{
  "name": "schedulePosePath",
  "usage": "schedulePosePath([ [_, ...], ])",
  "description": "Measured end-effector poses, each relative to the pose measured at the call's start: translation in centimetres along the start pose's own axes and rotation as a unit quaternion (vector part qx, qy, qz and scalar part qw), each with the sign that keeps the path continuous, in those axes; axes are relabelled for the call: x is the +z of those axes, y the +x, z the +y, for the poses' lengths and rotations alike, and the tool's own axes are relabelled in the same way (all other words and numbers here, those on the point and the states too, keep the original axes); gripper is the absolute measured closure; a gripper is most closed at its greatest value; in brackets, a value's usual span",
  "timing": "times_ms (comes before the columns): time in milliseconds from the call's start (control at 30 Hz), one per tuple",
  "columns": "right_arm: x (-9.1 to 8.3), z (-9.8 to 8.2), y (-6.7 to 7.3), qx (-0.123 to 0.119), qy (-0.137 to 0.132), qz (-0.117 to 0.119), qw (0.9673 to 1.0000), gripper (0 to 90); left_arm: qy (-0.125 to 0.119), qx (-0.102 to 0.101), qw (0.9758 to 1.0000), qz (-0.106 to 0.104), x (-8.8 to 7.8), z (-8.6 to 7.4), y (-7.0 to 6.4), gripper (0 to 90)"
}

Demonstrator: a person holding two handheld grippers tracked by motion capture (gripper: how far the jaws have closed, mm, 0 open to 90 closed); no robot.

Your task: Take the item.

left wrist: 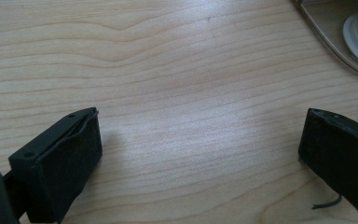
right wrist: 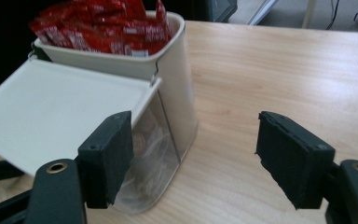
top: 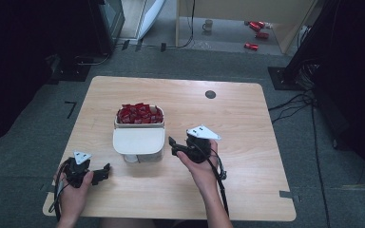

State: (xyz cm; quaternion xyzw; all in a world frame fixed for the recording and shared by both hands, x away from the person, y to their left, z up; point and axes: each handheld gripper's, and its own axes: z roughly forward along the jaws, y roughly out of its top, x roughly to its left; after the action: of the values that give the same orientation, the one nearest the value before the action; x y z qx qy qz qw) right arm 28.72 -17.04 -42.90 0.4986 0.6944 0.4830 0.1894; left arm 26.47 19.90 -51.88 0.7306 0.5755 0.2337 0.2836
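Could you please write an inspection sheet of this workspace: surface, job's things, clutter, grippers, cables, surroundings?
Surface: light wooden table, with a small dark round spot.
Job's things: white plastic container, top tray full of red sachets, white flap lid tilted open at its front.
Clutter: nothing seen.
Grippers: left gripper open over bare wood; right gripper open beside the container, holding nothing.
Cables: black cable trailing from the right gripper.
Surroundings: grey floor, red cans, mug.

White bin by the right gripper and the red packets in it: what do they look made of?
Bin: probably plastic, smooth matte off-white walls, with a clear see-through lower front. Red packets: likely glossy foil or plastic film, since they crinkle and catch the light. Table: light wood-grain top, possibly laminate.
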Motion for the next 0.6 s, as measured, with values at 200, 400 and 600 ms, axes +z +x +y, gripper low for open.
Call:
schedulePosePath([
  [200, 0.6, 1.8, 0.3, 0.002, -0.013, -0.007, 0.9999, 30.4, 0.000, 0.000, 1.0000, 0.000, 0.0, 0.0, 0.0, 0.0],
  [400, 1.4, 3.7, 1.1, -0.003, -0.022, -0.005, 0.9997, 31.6, 0.000, 0.000, 1.0000, 0.000, 0.0, 0.0, 0.0, 0.0],
  [600, 2.0, 4.8, 1.8, -0.005, -0.025, -0.001, 0.9997, 33.4, 0.000, 0.000, 1.0000, 0.000, 0.0, 0.0, 0.0, 0.0],
])
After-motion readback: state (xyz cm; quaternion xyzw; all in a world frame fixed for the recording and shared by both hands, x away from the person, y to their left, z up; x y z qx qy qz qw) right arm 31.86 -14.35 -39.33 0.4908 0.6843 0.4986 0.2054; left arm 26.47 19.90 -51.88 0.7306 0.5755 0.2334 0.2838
